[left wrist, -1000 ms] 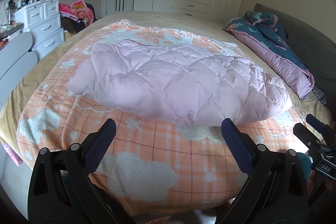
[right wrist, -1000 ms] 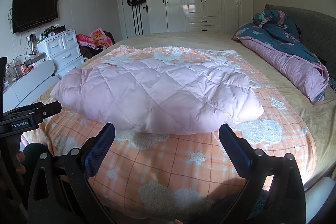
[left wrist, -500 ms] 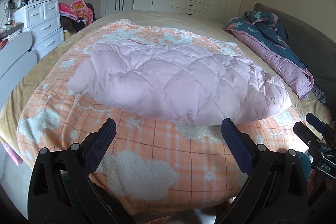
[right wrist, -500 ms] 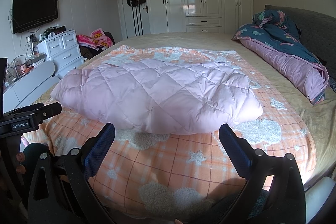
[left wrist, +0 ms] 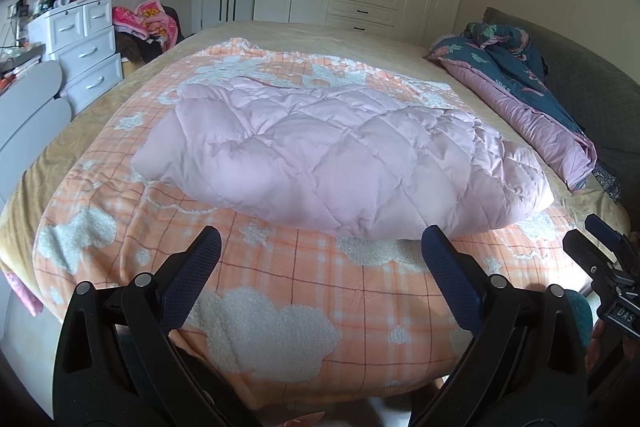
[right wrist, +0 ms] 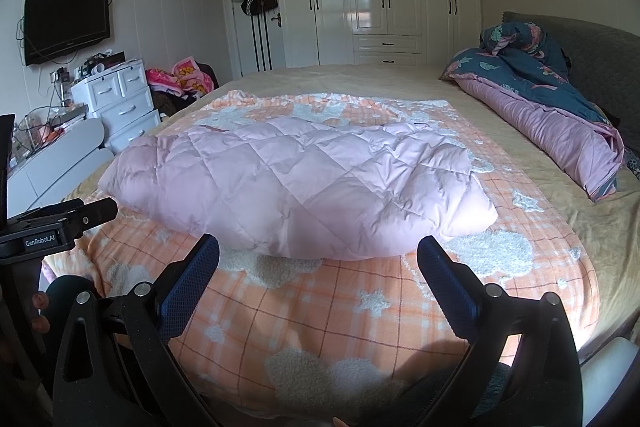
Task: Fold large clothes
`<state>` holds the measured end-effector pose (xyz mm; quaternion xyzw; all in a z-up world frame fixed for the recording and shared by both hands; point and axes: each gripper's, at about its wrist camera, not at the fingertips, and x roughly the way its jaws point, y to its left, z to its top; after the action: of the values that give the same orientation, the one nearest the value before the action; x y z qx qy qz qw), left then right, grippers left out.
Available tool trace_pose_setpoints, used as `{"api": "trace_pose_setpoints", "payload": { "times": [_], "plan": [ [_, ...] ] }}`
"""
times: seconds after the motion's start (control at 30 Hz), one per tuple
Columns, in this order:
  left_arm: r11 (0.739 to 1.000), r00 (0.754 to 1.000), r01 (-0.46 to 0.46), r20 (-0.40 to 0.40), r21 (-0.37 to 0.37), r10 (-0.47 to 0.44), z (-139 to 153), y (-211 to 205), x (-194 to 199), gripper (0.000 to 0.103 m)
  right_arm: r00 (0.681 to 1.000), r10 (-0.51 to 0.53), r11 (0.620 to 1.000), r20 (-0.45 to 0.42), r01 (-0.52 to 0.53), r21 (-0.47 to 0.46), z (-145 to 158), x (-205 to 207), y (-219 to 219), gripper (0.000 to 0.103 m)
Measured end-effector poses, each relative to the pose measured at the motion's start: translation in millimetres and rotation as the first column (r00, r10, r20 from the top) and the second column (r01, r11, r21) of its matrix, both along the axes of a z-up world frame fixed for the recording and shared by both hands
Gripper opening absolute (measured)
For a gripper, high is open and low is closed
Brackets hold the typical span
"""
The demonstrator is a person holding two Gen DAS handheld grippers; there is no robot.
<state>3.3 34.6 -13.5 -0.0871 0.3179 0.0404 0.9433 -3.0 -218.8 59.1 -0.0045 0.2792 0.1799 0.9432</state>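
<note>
Two black plastic grippers, each with chunky skeletal arms, cut-out slots and round silver screws at the pivots. Fingers [left wrist: 192, 279] tipped with dark blue pads in a fine mesh-like grip texture, same deal on the right gripper [right wrist: 318, 281] as on the left gripper [left wrist: 320, 277]. White "GenRobot.AI" lettering on the left one's body seen from the right camera, and a small label reading "DAS" on the right one's side.
</note>
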Motion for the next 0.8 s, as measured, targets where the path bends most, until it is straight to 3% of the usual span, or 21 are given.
{"api": "trace_pose_setpoints", "payload": {
  "times": [0.27,0.4,0.53,0.63,0.73,0.8],
  "plan": [
    [1.0,1.0,0.012,0.011,0.01,-0.013,3.1,5.6,-10.5,0.094,0.998,-0.055,0.998,0.019,0.056,-0.007,6.2,-5.9,-13.4,0.099],
    [0.999,0.999,-0.034,-0.02,0.042,0.035,-0.8,18.4,-12.6,0.094,0.984,-0.179,0.984,0.02,0.179,0.0,4.8,-10.3,-49.5,0.099],
    [0.992,0.993,-0.109,-0.046,0.065,0.112,-8.2,45.9,-10.4,0.094,0.926,-0.376,0.926,-0.001,0.376,-0.013,-7.6,-14.2,-116.8,0.099],
    [0.977,0.975,-0.211,-0.066,0.031,0.213,-13.1,90.9,-1.1,0.094,0.819,-0.573,0.819,-0.035,0.57,-0.062,-28.2,-16.7,-194.3,0.099],
    [0.938,0.935,-0.345,-0.085,0.005,0.345,-18.6,155.9,14.8,0.094,0.616,-0.784,0.621,-0.082,0.77,-0.151,-62.5,-22.9,-287.3,0.099],
    [0.897,0.892,-0.442,-0.093,0.016,0.441,-23.8,205.3,30.3,0.094,0.439,-0.885,0.463,-0.155,0.863,-0.202,-92.0,-29.6,-355.1,0.099]
  ]
}}
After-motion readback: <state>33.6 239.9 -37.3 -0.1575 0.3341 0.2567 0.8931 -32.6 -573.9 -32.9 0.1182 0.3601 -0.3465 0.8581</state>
